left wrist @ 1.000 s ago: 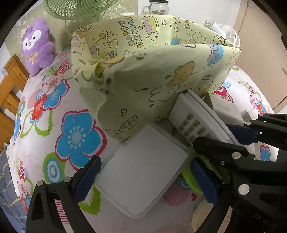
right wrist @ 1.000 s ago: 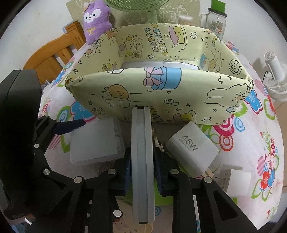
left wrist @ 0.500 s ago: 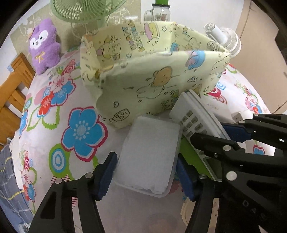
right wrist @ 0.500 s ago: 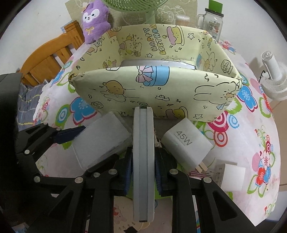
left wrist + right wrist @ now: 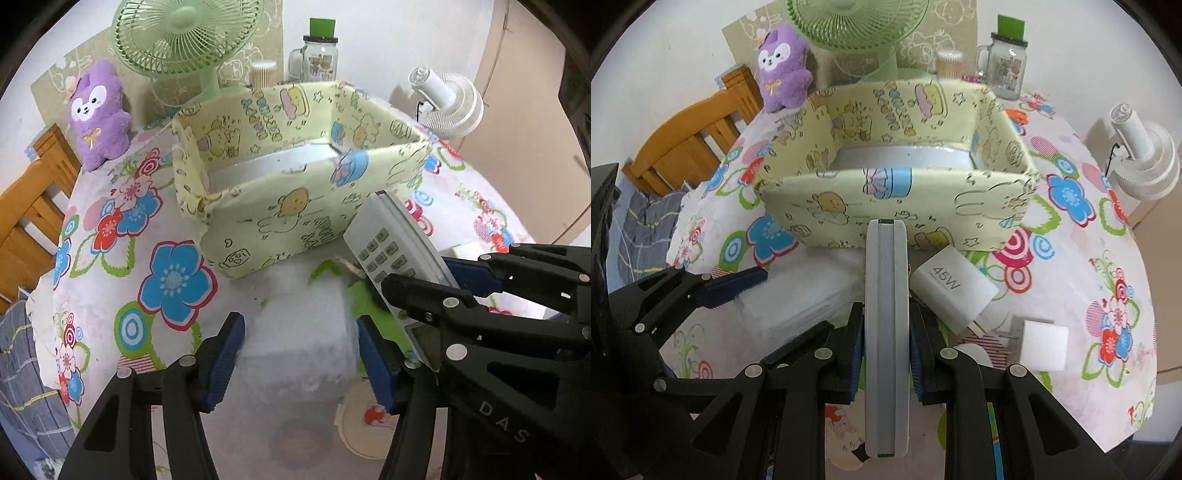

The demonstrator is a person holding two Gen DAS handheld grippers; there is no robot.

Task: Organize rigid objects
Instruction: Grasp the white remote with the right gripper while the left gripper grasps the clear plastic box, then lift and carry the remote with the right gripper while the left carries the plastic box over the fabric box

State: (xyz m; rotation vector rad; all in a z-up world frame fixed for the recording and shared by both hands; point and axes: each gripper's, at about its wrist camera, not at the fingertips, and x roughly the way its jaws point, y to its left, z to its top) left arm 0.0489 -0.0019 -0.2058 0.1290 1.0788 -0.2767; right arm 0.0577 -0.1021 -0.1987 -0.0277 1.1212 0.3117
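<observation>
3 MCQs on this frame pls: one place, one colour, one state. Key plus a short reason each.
1. Where is the 45W charger?
A. inside the yellow box
B. on the tablecloth in front of the yellow box
C. in the left claw

2. What colour is the table fan behind the yellow box?
A. green
B. red
C. black

3. What is the right claw doing?
A. open over the charger
B. shut on nothing
C. shut on the remote control

Key: 1 B, it lies on the cloth at the box's front wall. 2 A, pale green grille. 3 C, both pads press the remote control edgewise.
</observation>
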